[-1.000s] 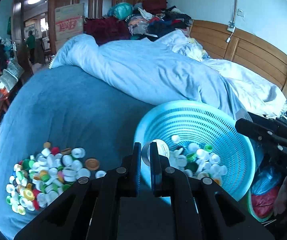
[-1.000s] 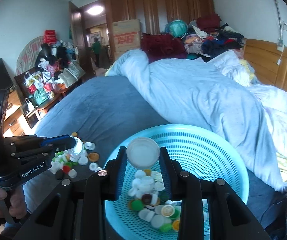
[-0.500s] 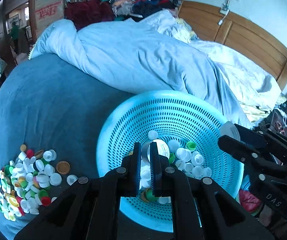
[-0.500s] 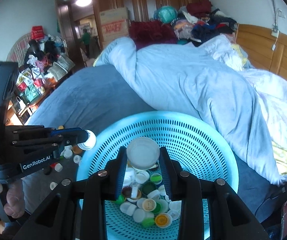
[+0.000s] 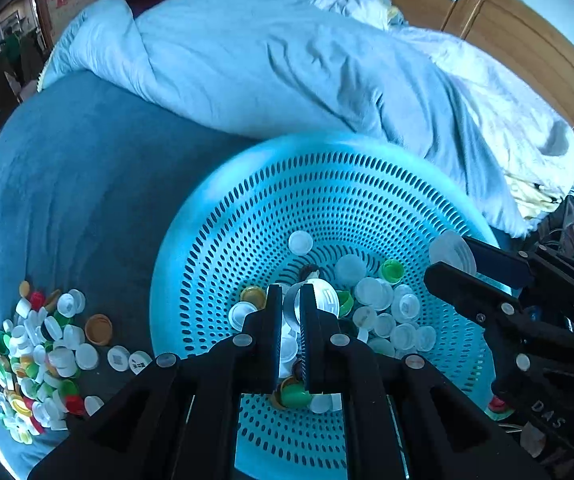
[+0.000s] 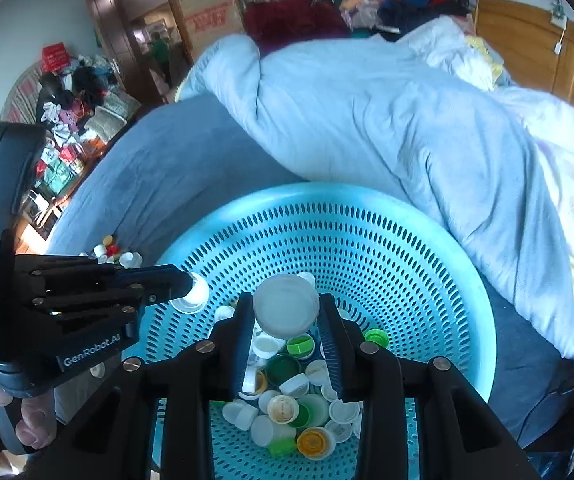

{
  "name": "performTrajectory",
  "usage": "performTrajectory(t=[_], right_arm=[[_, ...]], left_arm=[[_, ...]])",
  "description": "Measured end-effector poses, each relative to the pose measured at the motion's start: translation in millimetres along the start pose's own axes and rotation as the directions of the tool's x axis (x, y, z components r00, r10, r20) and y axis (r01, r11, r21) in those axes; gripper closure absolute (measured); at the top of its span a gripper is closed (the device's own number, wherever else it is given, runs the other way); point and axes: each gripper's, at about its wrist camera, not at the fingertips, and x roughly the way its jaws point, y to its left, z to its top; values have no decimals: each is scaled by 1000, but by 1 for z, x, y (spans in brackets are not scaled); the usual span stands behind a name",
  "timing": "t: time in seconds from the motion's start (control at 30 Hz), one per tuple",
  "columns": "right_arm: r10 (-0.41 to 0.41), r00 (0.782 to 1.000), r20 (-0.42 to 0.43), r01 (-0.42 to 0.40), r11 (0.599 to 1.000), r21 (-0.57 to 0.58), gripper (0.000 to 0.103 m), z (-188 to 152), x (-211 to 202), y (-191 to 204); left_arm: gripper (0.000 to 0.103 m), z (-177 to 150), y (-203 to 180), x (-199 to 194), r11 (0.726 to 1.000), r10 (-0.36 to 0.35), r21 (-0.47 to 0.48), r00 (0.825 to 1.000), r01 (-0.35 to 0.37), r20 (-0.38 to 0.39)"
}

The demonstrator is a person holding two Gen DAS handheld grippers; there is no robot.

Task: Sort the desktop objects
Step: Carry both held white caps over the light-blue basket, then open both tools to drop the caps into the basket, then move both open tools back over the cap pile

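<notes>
A light blue perforated basket (image 5: 327, 184) (image 6: 427, 256) sits on the bed and holds several bottle caps (image 5: 379, 300) (image 6: 287, 404). My left gripper (image 5: 290, 304) is shut on a small white cap (image 5: 319, 296), held edge-on over the basket's middle. It also shows in the right wrist view (image 6: 191, 292). My right gripper (image 6: 287, 312) is shut on a large white lid (image 6: 286, 304) above the caps. It shows at the right in the left wrist view (image 5: 453, 256).
A pile of mixed caps (image 5: 35, 356) lies on the blue bedsheet (image 5: 67, 184) left of the basket. A pale blue duvet (image 5: 287, 64) is bunched behind the basket. A wooden headboard (image 5: 507, 32) stands at the far right.
Both grippers have moved forward and down over the basket, each still holding its cap. The basket now fills more of both views.
</notes>
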Motion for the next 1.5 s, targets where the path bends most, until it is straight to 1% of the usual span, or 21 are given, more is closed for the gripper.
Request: performTrajectory(t=[0.2,0.23,0.27,0.3,0.33,0.4,0.43,0.5,0.57,0.7,0.77,0.83,0.87,1.0,1.07,1.1,1.13,1.2,1.37,1.43,1.5], right_arm=[[2,1000,-28,-2,1000,3,65,-4,13,0],[-2,1000,-31,2,1000,0,56,-6,15,1],[-6,1000,-31,6,1000,-4,41,-7,16,1],[-13,999,-30,12,1000,-7,35,-8,17,1],[-23,999,-30,22,1000,-10,34,-8,17,1],[-23,999,-24,23,1000,-10,29,-10,15,1],[-32,999,-14,31,999,-13,26,-10,13,1],[-54,998,17,54,998,-29,24,-14,8,1],[-74,996,43,76,996,-38,16,-23,7,2],[-93,991,95,101,991,-88,16,-47,8,9],[-92,990,108,104,988,-112,16,-54,14,14],[-78,991,109,90,989,-116,16,-56,21,17],[-61,990,126,76,991,-113,16,-57,21,18],[-67,978,198,93,987,-128,16,-53,18,25],[-53,982,180,74,991,-113,16,-52,25,26],[-54,986,160,72,992,-105,16,-54,30,25],[-68,989,132,81,992,-99,16,-56,36,24],[-69,993,96,77,994,-84,17,-61,38,21],[-105,990,95,114,989,-92,17,-72,19,16],[-120,988,96,129,988,-90,16,-80,8,13],[-141,986,92,149,986,-79,10,-89,5,8]], left_arm=[[97,-1,-1,18,1000,2,13,999,-1,-46],[94,-3,-1,20,1000,-5,15,999,6,-53],[91,-3,-2,20,1000,-3,18,999,4,-52],[86,-3,-2,20,1000,5,20,999,-4,-48],[81,-4,-2,20,1000,14,19,999,-13,-44],[76,-4,1,20,1000,14,12,999,-14,-38],[75,-5,2,19,1000,23,8,999,-23,-33],[75,-7,6,17,1000,25,-8,999,-25,-20],[75,-13,14,8,1000,13,-24,1000,-12,5],[75,-30,31,-11,999,-18,-36,999,20,50],[75,-43,46,-18,997,-25,-71,998,29,65],[75,-59,63,-25,994,-27,-108,997,35,78],[75,-65,70,-28,992,-28,-119,996,38,82],[75,-98,97,-33,988,-8,-156,997,19,73],[71,-116,109,-34,986,-4,-165,997,16,75],[66,-124,114,-34,986,4,-168,997,8,74],[64,-131,120,-32,985,17,-172,997,-4,74],[64,-153,135,-25,984,45,-176,998,-34,55],[64,-197,171,-13,976,63,-212,998,-55,28],[64,-209,178,-12,976,86,-206,995,-75,44],[64,-221,186,-16,974,99,-214,992,-81,76]])
